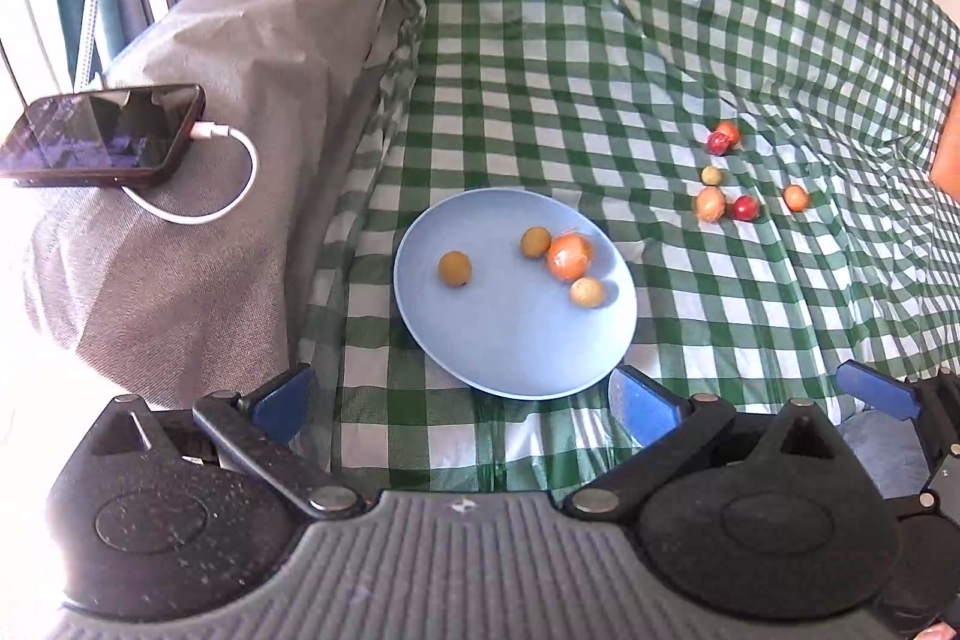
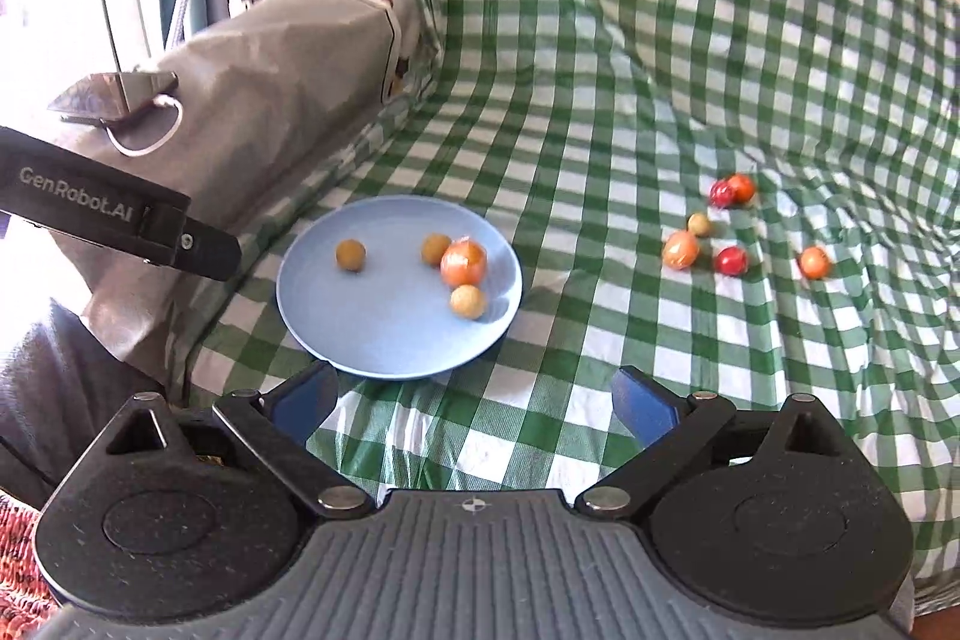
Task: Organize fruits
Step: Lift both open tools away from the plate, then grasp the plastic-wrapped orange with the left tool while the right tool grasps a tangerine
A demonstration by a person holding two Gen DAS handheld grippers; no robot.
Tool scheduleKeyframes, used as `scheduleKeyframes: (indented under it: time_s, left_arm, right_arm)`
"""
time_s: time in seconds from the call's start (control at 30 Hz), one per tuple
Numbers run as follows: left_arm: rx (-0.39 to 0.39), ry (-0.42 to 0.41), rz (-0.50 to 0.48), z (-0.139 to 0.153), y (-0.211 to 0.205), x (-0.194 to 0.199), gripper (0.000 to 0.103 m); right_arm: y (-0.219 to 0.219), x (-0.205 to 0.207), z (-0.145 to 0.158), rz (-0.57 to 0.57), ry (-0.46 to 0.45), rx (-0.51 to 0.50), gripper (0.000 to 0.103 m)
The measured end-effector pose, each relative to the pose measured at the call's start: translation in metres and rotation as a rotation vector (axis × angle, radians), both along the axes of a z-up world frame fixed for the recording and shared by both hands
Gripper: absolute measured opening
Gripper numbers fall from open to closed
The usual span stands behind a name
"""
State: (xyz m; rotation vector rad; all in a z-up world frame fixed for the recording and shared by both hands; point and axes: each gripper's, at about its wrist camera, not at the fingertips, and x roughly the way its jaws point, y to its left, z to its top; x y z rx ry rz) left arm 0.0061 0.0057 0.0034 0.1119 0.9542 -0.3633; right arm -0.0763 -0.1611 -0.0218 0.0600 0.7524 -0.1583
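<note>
Nearest the lens, the left hand-held gripper is seen with its blue-padded jaws spread wide and nothing between them; the right hand-held gripper is likewise spread apart and empty. Both are held above a green-and-white checked cloth, thin and creased, which is draped over a soft surface. Just beyond the fingertips a smooth, round, pale blue plate is laid on the cloth. Four round fruits are carried on it: an olive-brown one apart at the left, a second olive-brown one touching a larger glossy orange fruit, and a pale yellowish one just beside that. Farther right, well apart from the plate, six small loose fruits, red, orange and greenish, are scattered on the cloth. At the left, a dark glossy phone with a white cable plugged in is rested on a grey woven cushion.
</note>
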Motion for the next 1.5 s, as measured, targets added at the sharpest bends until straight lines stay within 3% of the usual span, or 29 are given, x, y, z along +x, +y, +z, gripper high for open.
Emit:
scheduleKeyframes:
  time_s: [0.4, 0.87, 1.2, 1.5]
  left_arm:
    - [0.021, -0.046, -0.035, 0.016, -0.013, -0.021, 0.103]
    - [0.066, -0.013, -0.098, 0.012, -0.069, -0.002, 0.103]
    - [0.101, 0.035, -0.167, -0.012, -0.136, 0.029, 0.103]
    - [0.081, 0.043, -0.293, -0.056, -0.24, 0.092, 0.103]
  right_arm:
    - [-0.009, -0.026, 0.013, -0.044, -0.08, 0.022, 0.099]
    - [-0.047, -0.034, 0.0, -0.153, -0.098, 0.131, 0.099]
    - [-0.114, -0.029, -0.021, -0.316, -0.067, 0.17, 0.1]
    - [-0.217, 0.011, -0.044, -0.462, -0.069, 0.061, 0.1]
